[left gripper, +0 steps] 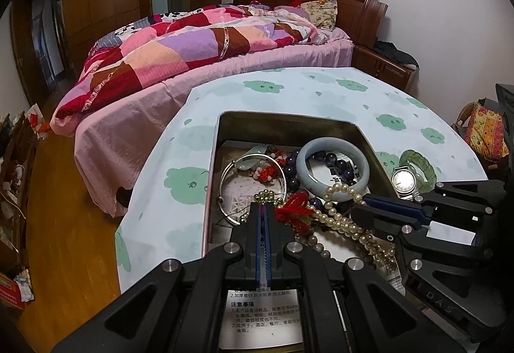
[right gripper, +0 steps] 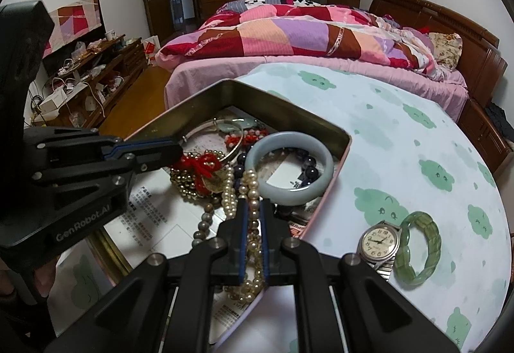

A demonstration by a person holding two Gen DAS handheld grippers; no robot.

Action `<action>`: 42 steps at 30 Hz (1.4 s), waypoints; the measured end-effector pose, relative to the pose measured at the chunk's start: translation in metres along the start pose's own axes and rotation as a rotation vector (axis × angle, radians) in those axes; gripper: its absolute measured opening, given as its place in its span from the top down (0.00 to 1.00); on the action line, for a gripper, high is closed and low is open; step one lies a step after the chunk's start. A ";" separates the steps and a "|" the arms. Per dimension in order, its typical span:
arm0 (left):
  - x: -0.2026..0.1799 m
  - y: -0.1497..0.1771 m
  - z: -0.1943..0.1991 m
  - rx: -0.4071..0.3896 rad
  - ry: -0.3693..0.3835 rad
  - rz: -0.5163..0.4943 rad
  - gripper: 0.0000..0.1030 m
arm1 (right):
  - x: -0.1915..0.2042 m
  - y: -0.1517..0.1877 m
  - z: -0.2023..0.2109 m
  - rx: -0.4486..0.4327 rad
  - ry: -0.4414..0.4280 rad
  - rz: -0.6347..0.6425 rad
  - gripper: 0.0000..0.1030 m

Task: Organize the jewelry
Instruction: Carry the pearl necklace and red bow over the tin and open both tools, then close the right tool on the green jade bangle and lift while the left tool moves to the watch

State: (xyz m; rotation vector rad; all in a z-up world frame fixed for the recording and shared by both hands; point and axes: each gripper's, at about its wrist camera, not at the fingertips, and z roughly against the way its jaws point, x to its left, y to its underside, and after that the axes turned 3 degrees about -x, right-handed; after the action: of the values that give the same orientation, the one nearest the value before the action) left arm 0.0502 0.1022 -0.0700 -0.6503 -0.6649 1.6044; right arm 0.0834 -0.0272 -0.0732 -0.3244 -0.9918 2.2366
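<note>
A metal tin (left gripper: 286,117) (right gripper: 289,107) on the table holds a heap of jewelry: a pale jade bangle (left gripper: 334,171) (right gripper: 290,168), a silver bangle (left gripper: 253,184), dark purple beads (left gripper: 340,165), a pearl necklace (left gripper: 340,221) (right gripper: 252,192) and a red knotted tassel ornament (left gripper: 294,211) (right gripper: 200,165). My left gripper (left gripper: 264,208) (right gripper: 180,149) is shut at the red tassel ornament. My right gripper (right gripper: 253,208) (left gripper: 361,208) is shut on the pearl necklace inside the tin.
A wristwatch (right gripper: 380,240) (left gripper: 404,181) and a green stone bracelet (right gripper: 419,248) (left gripper: 417,168) lie on the cloud-print tablecloth (right gripper: 417,134) right of the tin. A bed with a patchwork quilt (left gripper: 192,44) stands beyond the table. Cluttered shelves (right gripper: 83,76) stand at the left.
</note>
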 end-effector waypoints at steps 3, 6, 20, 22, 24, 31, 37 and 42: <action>-0.002 -0.002 0.002 -0.001 -0.007 -0.007 0.99 | 0.000 -0.001 0.001 -0.005 0.004 -0.004 0.86; -0.003 -0.003 0.005 -0.004 -0.012 -0.008 0.99 | -0.001 -0.001 0.004 -0.015 0.011 -0.010 0.76; -0.006 -0.005 0.015 -0.040 -0.034 -0.015 0.50 | -0.001 -0.004 0.011 -0.049 0.016 -0.015 0.61; -0.007 -0.007 0.017 -0.039 -0.035 -0.019 0.49 | -0.004 -0.004 0.012 -0.053 0.020 -0.022 0.60; -0.007 -0.007 0.018 -0.046 -0.051 -0.022 0.46 | -0.005 -0.004 0.011 -0.058 0.023 -0.027 0.59; -0.004 -0.008 0.016 -0.044 -0.081 -0.016 0.42 | -0.006 -0.005 0.013 -0.069 0.030 -0.027 0.48; -0.004 -0.009 0.019 -0.061 -0.121 -0.014 0.28 | -0.012 -0.005 0.017 -0.080 0.033 -0.051 0.41; -0.005 -0.010 0.018 -0.055 -0.124 -0.006 0.28 | -0.017 -0.002 0.025 -0.094 0.037 -0.059 0.38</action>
State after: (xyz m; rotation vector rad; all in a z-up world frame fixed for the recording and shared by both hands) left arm 0.0444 0.0969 -0.0509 -0.5918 -0.8042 1.6349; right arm 0.0854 -0.0511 -0.0558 -0.3710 -1.0750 2.1281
